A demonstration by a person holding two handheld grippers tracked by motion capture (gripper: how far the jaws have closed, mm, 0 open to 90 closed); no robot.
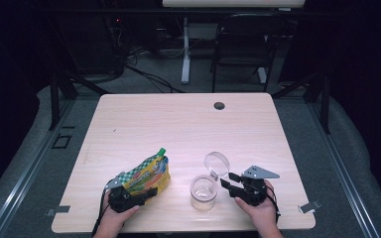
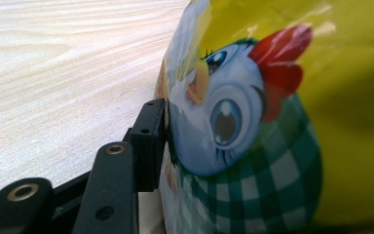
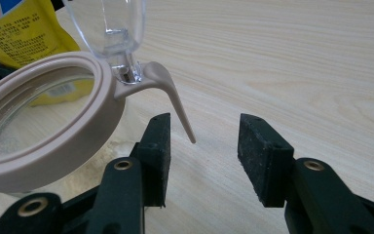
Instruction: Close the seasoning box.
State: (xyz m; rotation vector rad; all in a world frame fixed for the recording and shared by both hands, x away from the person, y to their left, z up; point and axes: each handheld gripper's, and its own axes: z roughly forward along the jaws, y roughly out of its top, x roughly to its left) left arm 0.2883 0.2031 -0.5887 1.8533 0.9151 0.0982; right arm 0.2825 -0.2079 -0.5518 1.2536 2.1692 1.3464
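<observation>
A: Your left claw [image 1: 146, 192] presses one pad against the yellow pouch [image 1: 149, 173] at the near left of the table [image 1: 178, 124]; I cannot tell if it really clamps.

B: The jar [image 1: 203, 192] stands near centre, lid [image 1: 216, 163] flipped open. Your right claw [image 3: 202, 146] is apart, empty, beside the latch [image 3: 173, 97]. Pouring, I judge, is not yet done.
</observation>
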